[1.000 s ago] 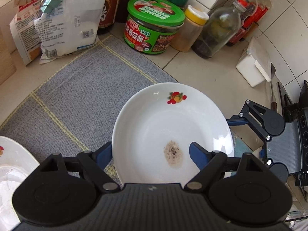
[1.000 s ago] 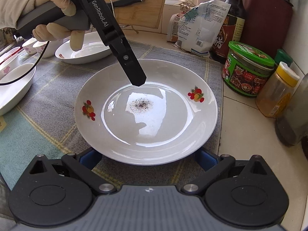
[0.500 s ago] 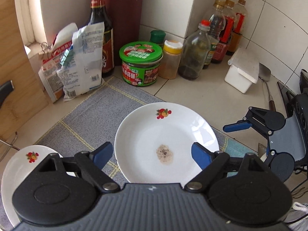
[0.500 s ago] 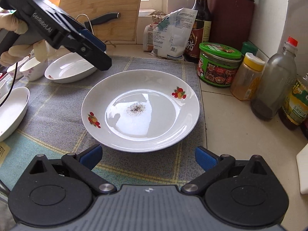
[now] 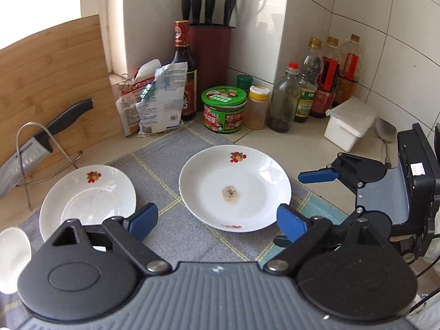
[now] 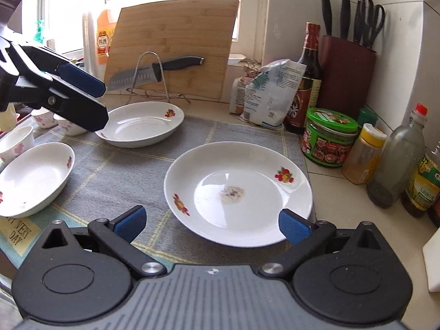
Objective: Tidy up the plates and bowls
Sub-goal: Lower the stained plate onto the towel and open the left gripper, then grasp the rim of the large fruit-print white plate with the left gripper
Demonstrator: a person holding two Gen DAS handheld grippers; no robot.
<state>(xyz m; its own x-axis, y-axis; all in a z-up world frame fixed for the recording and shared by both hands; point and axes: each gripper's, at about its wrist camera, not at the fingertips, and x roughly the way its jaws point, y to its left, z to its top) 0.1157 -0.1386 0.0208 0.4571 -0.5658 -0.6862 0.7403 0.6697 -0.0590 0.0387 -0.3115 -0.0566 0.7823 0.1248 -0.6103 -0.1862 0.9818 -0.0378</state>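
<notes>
A: Nearest to us, our left gripper point(image 5: 217, 220) has just been spreading its jaws and they stand wide with nothing between the pads. Our right gripper point(image 6: 213, 224) is spread wide too, gripping nothing, though the near rim of the stained plate point(image 6: 238, 192) shows between its fingertips in that view.

B: So both are released. Where do the dishes sit?

A: The stained plate lies flat on the grey cloth point(image 6: 132, 170), right of middle, with a dried speck at its centre. A second plate point(image 6: 141, 123) rests farther back and left on the same cloth, a deeper bowl point(image 6: 30, 178) at the left edge, and small flowered cups point(image 6: 16, 143) beyond it.

B: Then we judge the step is choosing the next dish to stack. How do we do it well?

A: We should come in low at a rim, one pad under and one over, because these plates lie flat and offer no other hold. We lift level, then set it squarely into its match so it nests rather than rocks. We keep our two grippers apart; they are crowding the same cloth.

B: And past the cloth?

A: A pale tiled counter point(image 5: 297, 140), then a green-lidded jar point(image 5: 224, 108), a yellow-capped jar and oil bottles along the wall. Behind them, a dark sauce bottle point(image 5: 183, 68), a knife block point(image 5: 211, 63) in the corner, clipped bags, and a wooden board point(image 6: 176, 44) leaning at the window with a knife point(image 6: 154, 73) on a wire rack. White wall tiles close it in.
</notes>
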